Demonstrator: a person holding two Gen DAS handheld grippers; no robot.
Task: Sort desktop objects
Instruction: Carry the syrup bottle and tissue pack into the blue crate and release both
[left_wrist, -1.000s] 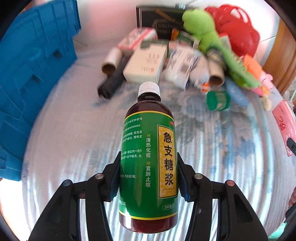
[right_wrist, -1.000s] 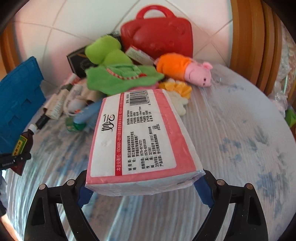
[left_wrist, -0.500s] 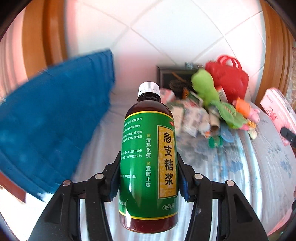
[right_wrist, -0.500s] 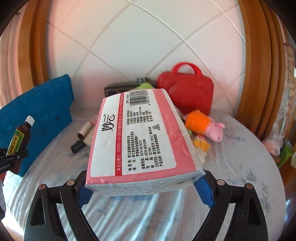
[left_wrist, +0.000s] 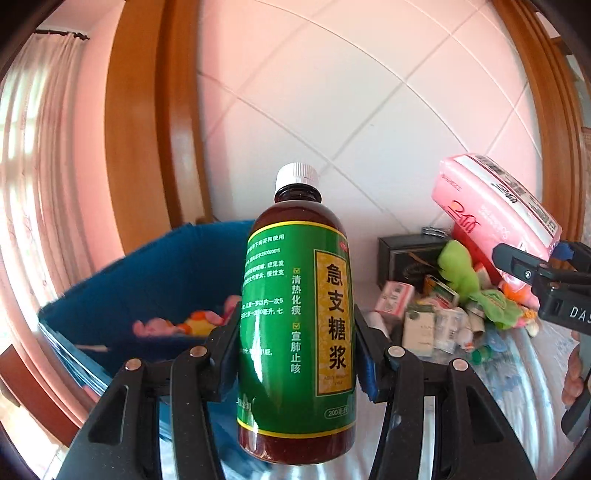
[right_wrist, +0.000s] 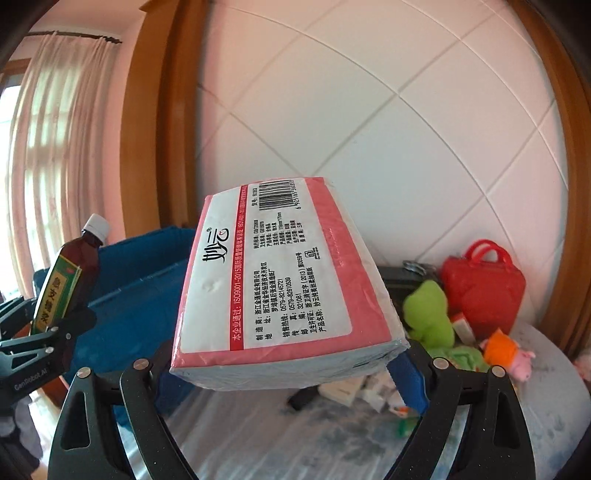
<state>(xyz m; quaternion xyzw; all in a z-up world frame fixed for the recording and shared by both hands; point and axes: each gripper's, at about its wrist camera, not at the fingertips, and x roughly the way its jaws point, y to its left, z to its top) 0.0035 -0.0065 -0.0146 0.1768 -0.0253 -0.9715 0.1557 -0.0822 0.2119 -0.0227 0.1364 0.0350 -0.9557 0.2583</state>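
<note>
My left gripper (left_wrist: 295, 354) is shut on a brown syrup bottle (left_wrist: 295, 325) with a green label and white cap, held upright in the air beside the blue bin (left_wrist: 147, 295). My right gripper (right_wrist: 288, 373) is shut on a pink tissue pack (right_wrist: 280, 288), held high above the table. The bottle also shows at the left of the right wrist view (right_wrist: 70, 273), and the tissue pack at the right of the left wrist view (left_wrist: 495, 206). A pile of small boxes, tubes and plush toys (left_wrist: 454, 310) lies at the back of the table.
The blue bin (right_wrist: 140, 280) stands at the table's left and holds a pink and yellow toy (left_wrist: 184, 325). A red bag (right_wrist: 484, 288), green plush (right_wrist: 428, 317) and pig plush (right_wrist: 509, 350) sit by the tiled wall. The table has a pale blue patterned cloth (right_wrist: 295, 435).
Both grippers have risen and tilted up, so the views show more wall. The left gripper has swung left with the bottle, bringing the inside of the blue bin into view.
</note>
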